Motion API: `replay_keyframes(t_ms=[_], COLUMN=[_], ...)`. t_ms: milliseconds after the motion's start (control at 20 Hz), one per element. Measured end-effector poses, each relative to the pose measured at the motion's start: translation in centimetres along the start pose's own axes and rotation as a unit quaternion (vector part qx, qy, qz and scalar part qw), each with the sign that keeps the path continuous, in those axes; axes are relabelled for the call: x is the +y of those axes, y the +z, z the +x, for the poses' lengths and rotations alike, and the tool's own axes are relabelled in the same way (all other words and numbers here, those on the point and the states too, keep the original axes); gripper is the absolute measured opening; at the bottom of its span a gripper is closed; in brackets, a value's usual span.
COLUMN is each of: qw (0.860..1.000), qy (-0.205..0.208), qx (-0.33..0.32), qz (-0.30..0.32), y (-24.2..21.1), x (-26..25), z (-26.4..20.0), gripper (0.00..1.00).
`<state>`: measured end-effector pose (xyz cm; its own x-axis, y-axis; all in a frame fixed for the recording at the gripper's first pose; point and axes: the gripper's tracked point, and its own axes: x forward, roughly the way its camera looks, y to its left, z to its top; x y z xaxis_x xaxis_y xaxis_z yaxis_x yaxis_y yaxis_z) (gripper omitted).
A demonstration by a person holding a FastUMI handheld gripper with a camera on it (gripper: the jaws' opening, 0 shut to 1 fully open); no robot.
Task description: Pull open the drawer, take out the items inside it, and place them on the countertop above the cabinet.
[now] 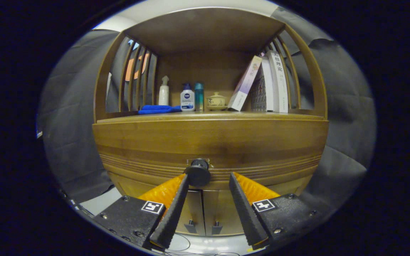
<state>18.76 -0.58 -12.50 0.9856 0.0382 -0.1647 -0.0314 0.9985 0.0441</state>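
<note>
Gripper [209,177]: spread wide, fingers apart, pinching nothing, aimed straight at the cabinet front.
Left finger [176,202]: tip right up against the knob's left side, possibly touching; hard to tell for sure.
Right finger [242,202]: clear of the knob, a gap between.
Knob [198,172]: dark, round, sitting between the fingertips, nearer the left one.
Drawer [210,140]: wooden front, flush with the cabinet, closed; contents hidden.
Countertop [210,116]: wooden shelf surface just above the drawer, under a slatted wooden hutch.
Blue cloth [158,109]: folded flat on the countertop, left side, near the front edge.
White pump bottle [163,91]: upright behind the cloth.
White lotion bottle [187,97]: upright beside the cloth's right end.
Teal bottle [199,96]: upright, just right of the lotion bottle.
Lidded ceramic cup [216,100]: on a saucer, middle of the countertop.
Books [267,83]: right side, one pale book leaning left against the upright ones.
Lower doors [202,213]: two small dark handles side by side, below the drawer, seen between the fingers.
</note>
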Motion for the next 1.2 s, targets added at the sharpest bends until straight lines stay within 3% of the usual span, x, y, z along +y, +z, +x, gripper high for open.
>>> replay_keyframes(t_ms=[250,700,950,1200], qw=[1.0,1.0,1.0,1.0], qy=[0.014,0.002,-0.011,-0.01], qx=[-0.01,0.0,0.011,0.01], qz=[-0.002,-0.015,-0.009,0.01], y=[0.7,1.9,1.1,1.2], x=[0.6,1.5,1.4,1.3], z=[-0.1,2.7,3.5,3.5], gripper=[0.77,0.77,0.52,0.45])
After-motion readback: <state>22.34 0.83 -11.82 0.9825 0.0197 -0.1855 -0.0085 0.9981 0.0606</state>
